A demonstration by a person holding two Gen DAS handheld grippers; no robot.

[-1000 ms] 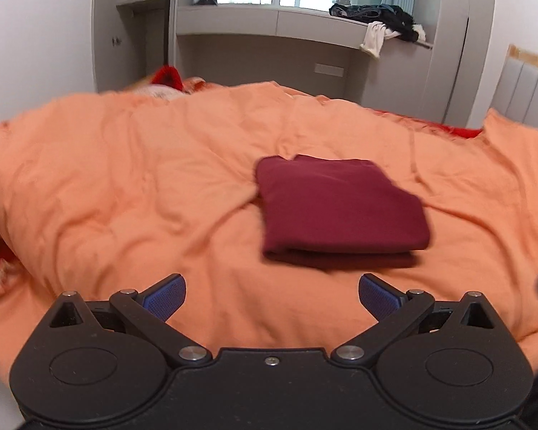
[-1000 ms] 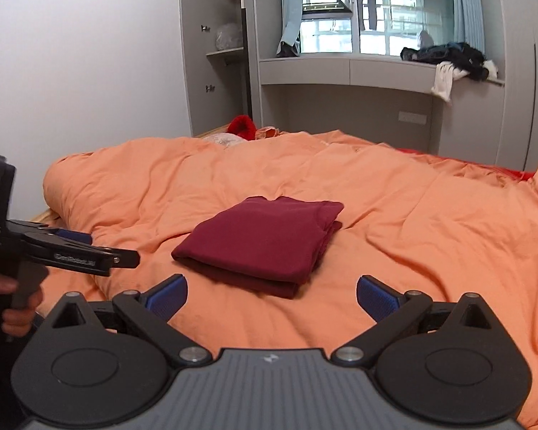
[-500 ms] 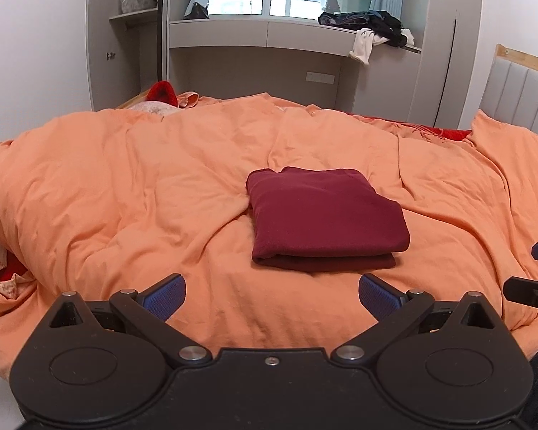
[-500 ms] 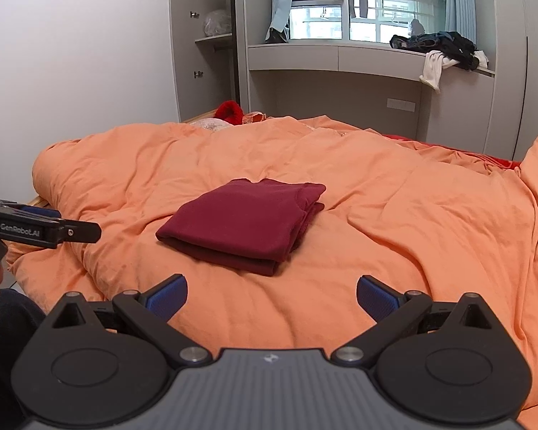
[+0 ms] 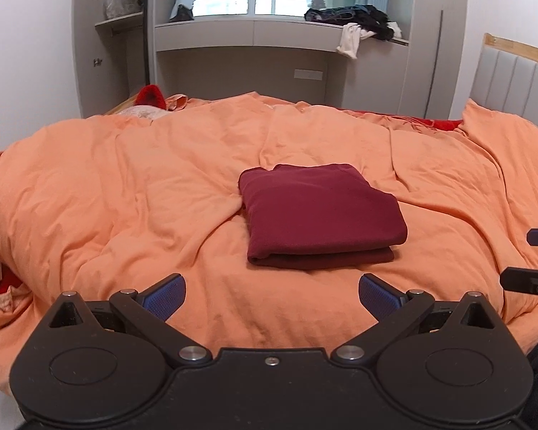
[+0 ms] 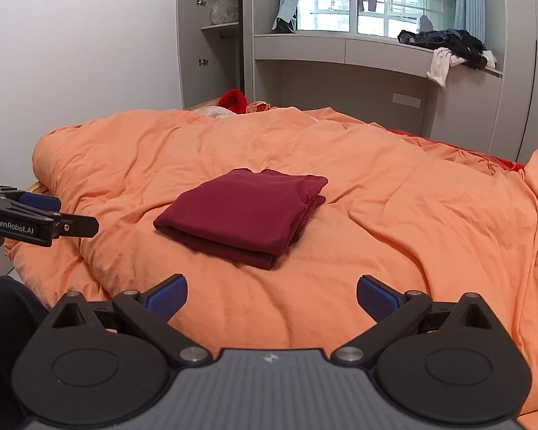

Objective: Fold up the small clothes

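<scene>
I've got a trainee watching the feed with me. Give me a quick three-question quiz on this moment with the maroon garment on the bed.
1. True or false: the maroon garment lies folded on the orange duvet.
2. Multiple choice: what is the left gripper holding? A) the garment B) a corner of the duvet C) nothing
3. Fill in: the right gripper has its jaws ____.

Key
1. True. It sits as a neat stack, with layered edges showing in the right wrist view.
2. C. Its blue pads are spread apart, short of the garment.
3. Open, with only duvet between the fingers.
</scene>
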